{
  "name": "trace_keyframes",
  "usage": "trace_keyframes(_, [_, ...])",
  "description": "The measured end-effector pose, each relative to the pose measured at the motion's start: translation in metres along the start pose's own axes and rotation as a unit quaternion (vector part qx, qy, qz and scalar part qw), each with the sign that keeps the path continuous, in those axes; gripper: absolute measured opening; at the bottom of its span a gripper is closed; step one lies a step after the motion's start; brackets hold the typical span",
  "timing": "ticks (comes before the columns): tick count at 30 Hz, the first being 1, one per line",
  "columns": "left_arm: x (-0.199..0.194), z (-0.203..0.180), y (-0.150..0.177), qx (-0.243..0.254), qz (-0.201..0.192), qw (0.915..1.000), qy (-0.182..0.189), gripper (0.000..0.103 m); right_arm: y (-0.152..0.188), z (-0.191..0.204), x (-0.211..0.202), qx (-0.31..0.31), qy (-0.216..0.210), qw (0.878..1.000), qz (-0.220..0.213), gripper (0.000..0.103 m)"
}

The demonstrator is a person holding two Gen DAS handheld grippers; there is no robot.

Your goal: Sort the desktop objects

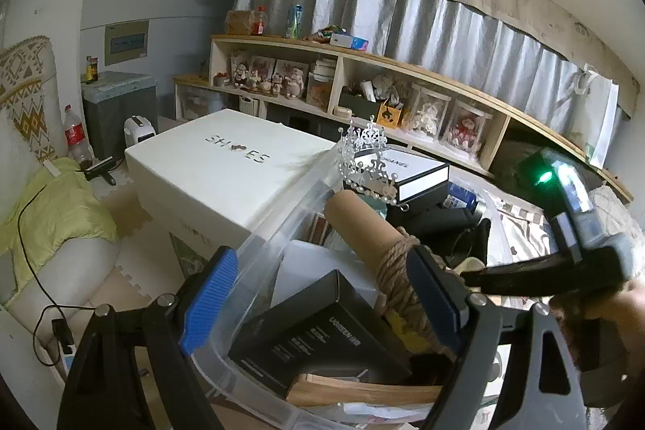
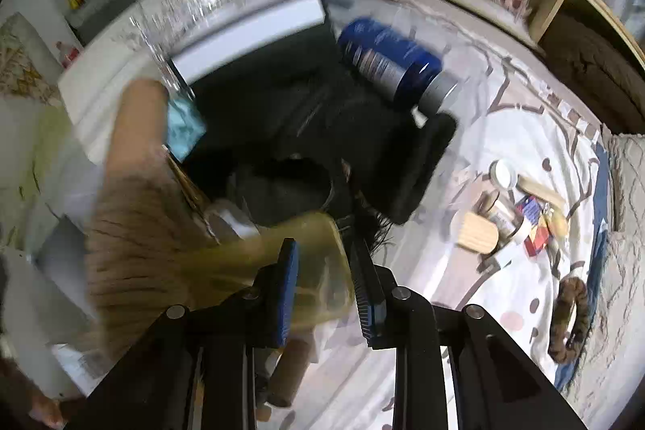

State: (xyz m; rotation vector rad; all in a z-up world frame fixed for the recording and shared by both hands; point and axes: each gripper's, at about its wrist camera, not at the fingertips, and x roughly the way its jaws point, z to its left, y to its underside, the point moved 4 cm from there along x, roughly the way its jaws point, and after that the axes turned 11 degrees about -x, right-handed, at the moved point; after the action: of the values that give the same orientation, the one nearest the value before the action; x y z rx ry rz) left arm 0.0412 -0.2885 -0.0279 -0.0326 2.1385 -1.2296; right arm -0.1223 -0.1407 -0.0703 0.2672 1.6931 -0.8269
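Note:
My left gripper (image 1: 322,293) is open and straddles the near edge of a clear plastic bin (image 1: 282,212). In the bin lie a black UGREEN box (image 1: 322,333), a cardboard tube wound with rope (image 1: 371,228), a silver tiara (image 1: 367,156) and a black-and-white Chanel box (image 1: 419,172). My right gripper (image 2: 322,269) is shut on a yellowish translucent object (image 2: 314,260) over the bin; the view is blurred. A blue bottle (image 2: 391,59) lies at the bin's far side. Small items (image 2: 512,212) lie on the patterned bedsheet (image 2: 524,148).
A white shoe box (image 1: 217,164) stands left of the bin. A wooden shelf (image 1: 363,67) with figurines runs along the curtain. A sofa with a green blanket (image 1: 52,204) is at left. A tiger-striped hairband (image 2: 568,317) lies on the sheet at right.

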Motion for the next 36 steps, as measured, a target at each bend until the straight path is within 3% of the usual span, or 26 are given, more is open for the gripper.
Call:
trace_keyframes(7, [0.001, -0.008, 0.004, 0.018, 0.004, 0.9998, -0.008, 0.086, 0.009, 0.004, -0.045, 0.021, -0.055, 0.996, -0.072, 0.028])
trace_keyframes(9, [0.002, -0.009, 0.005, 0.022, 0.006, 0.9997, -0.013, 0.086, 0.015, 0.007, -0.052, 0.019, -0.069, 0.993, -0.089, 0.04])
trace_keyframes(10, [0.002, -0.01, 0.005, 0.023, 0.007, 0.9996, -0.016, 0.086, 0.018, 0.006, -0.054, 0.019, -0.075, 0.992, -0.099, 0.056])
trace_keyframes(11, [0.003, -0.01, 0.005, 0.024, 0.008, 0.9995, -0.019, 0.086, 0.022, 0.007, -0.058, 0.017, -0.08, 0.99, -0.112, 0.064])
trace_keyframes(16, [0.004, -0.01, 0.005, 0.029, 0.005, 0.9991, -0.031, 0.1, 0.032, 0.007, -0.068, 0.007, -0.087, 0.986, -0.146, 0.065])
trace_keyframes(18, [0.003, -0.011, 0.006, 0.033, 0.004, 0.9989, -0.034, 0.1, 0.035, 0.006, -0.071, 0.009, -0.081, 0.984, -0.16, 0.083])
trace_keyframes(19, [0.003, -0.012, 0.006, 0.034, 0.004, 0.9988, -0.035, 0.101, 0.037, 0.005, -0.072, 0.008, -0.081, 0.983, -0.167, 0.101])
trace_keyframes(20, [0.003, -0.012, 0.006, 0.035, 0.003, 0.9987, -0.037, 0.101, 0.039, 0.004, -0.074, 0.008, -0.08, 0.981, -0.176, 0.103])
trace_keyframes(36, [0.003, -0.04, 0.016, 0.063, 0.004, 0.9975, -0.031, 0.103, 0.071, -0.024, -0.099, 0.017, -0.036, 0.969, -0.242, 0.103])
